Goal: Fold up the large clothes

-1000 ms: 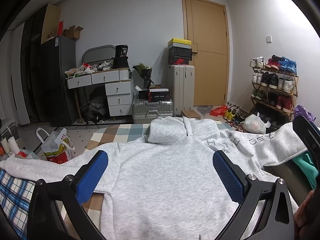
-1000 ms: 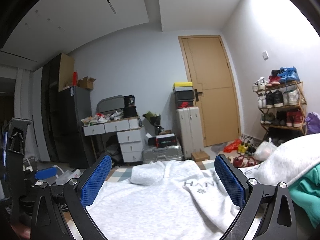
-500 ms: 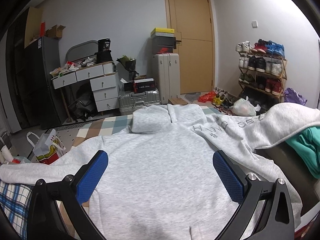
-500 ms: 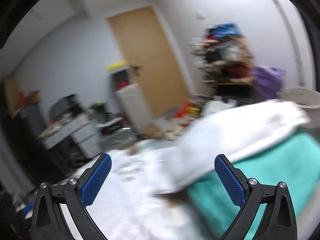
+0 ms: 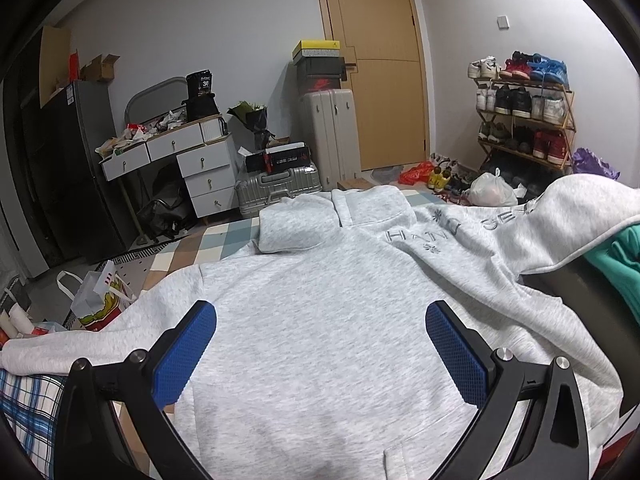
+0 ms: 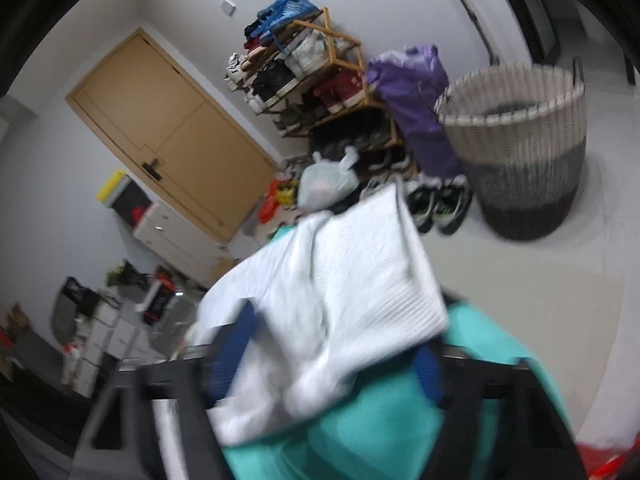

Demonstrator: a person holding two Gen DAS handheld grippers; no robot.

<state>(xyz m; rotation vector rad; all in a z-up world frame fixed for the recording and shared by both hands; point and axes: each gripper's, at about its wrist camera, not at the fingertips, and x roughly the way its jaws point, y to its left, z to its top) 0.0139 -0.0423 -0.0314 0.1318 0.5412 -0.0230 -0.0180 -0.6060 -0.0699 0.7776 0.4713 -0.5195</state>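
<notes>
A light grey hoodie point(image 5: 320, 320) lies spread flat, front up, hood at the far end, one sleeve stretched to the left. Its other sleeve point(image 5: 560, 224) drapes over a teal garment point(image 5: 616, 256) at the right. My left gripper point(image 5: 320, 344) is open and empty above the hoodie's body. In the blurred right wrist view the sleeve end point(image 6: 340, 288) lies between the blue pads point(image 6: 428, 372) of my right gripper point(image 6: 332, 360), over the teal garment point(image 6: 380, 432); the jaws stand apart around it.
A checked mat point(image 5: 192, 248) lies under the hoodie. A woven laundry basket point(image 6: 516, 144), a shoe rack point(image 5: 524, 120), suitcases point(image 5: 280, 184), a white drawer unit point(image 5: 192, 160) and a door point(image 5: 380, 64) stand around. A shopping bag point(image 5: 96, 304) sits at the left.
My right gripper has swung right and rolled, coming down around the sleeve end on the teal garment. My left gripper has shifted slightly above the hoodie, still open.
</notes>
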